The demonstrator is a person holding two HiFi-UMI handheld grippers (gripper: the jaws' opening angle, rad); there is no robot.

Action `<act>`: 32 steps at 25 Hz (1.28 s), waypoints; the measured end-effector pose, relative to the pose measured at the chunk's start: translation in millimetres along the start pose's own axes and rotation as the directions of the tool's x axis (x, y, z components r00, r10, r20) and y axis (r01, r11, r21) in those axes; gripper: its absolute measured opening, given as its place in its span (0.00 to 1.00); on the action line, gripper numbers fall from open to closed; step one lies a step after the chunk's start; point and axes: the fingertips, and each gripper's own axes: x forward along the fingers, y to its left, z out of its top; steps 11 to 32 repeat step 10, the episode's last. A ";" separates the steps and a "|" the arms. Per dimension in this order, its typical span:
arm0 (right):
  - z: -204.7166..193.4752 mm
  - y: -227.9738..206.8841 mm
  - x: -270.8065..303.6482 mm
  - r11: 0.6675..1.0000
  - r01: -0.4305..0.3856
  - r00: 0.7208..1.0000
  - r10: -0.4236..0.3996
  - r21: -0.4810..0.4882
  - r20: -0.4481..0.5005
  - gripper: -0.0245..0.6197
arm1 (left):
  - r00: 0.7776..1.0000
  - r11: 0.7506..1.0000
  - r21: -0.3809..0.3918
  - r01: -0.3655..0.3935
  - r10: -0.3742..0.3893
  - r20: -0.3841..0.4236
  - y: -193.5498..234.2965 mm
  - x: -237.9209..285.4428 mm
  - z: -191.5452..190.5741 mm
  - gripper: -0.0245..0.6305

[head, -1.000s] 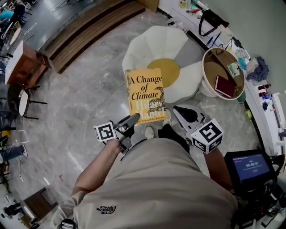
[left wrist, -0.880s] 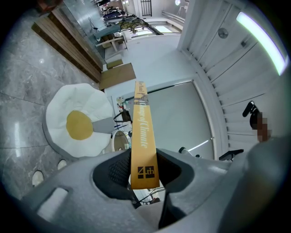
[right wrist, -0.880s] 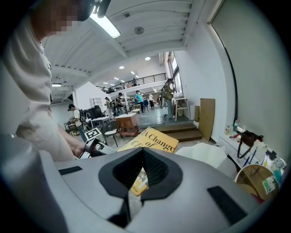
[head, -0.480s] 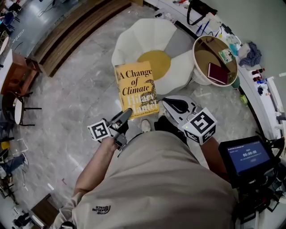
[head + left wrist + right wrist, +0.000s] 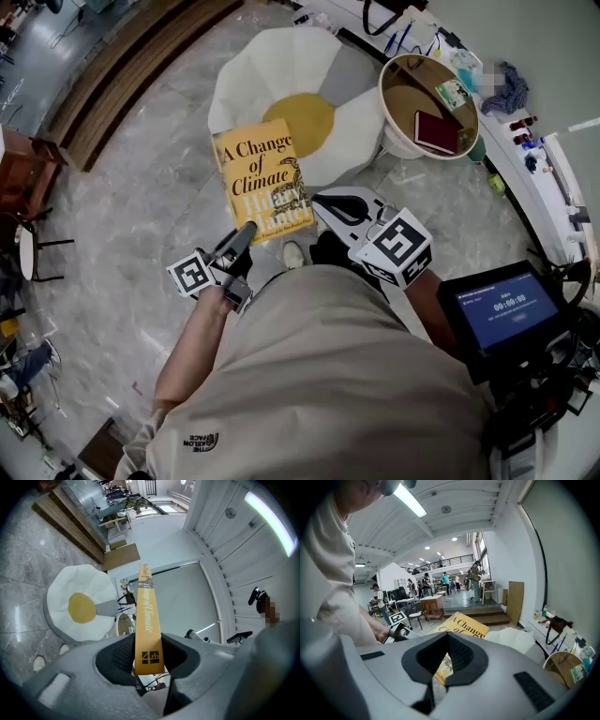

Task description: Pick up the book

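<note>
A yellow book titled "A Change of Climate" hangs above the marble floor. My left gripper is shut on its lower edge. In the left gripper view the book's spine stands upright between the two black pads of that gripper, which press on it from both sides. My right gripper floats just right of the book, shut and holding nothing. In the right gripper view that gripper's pads meet, and the book's cover shows beyond them.
A white cushion with a yellow centre lies on the floor behind the book. A round tub holds a maroon book. A cluttered counter runs along the right, wooden steps at upper left. A screen sits by my right side.
The head view has swung, so the book, cushion and tub sit further left and higher in the picture. Both grippers and the held book keep their places relative to each other.
</note>
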 end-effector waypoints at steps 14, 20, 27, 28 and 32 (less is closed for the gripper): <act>1.9 2.6 2.6 1.000 -0.012 1.000 0.012 -0.007 -0.003 0.06 | 1.000 1.000 0.011 0.002 -0.002 0.000 -0.5 0.0 2.0 0.26; 1.9 2.6 2.6 1.000 -0.012 1.000 0.012 -0.007 -0.003 0.06 | 1.000 1.000 0.011 0.002 -0.002 0.000 -0.5 0.0 2.0 0.26; 1.9 2.6 2.6 1.000 -0.012 1.000 0.012 -0.007 -0.003 0.06 | 1.000 1.000 0.011 0.002 -0.002 0.000 -0.5 0.0 2.0 0.26; 1.9 2.6 2.6 1.000 -0.012 1.000 0.012 -0.007 -0.003 0.06 | 1.000 1.000 0.011 0.002 -0.002 0.000 -0.5 0.0 2.0 0.26; 1.9 2.6 2.6 1.000 -0.012 1.000 0.012 -0.007 -0.003 0.06 | 1.000 1.000 0.011 0.002 -0.002 0.000 -0.5 0.0 2.0 0.26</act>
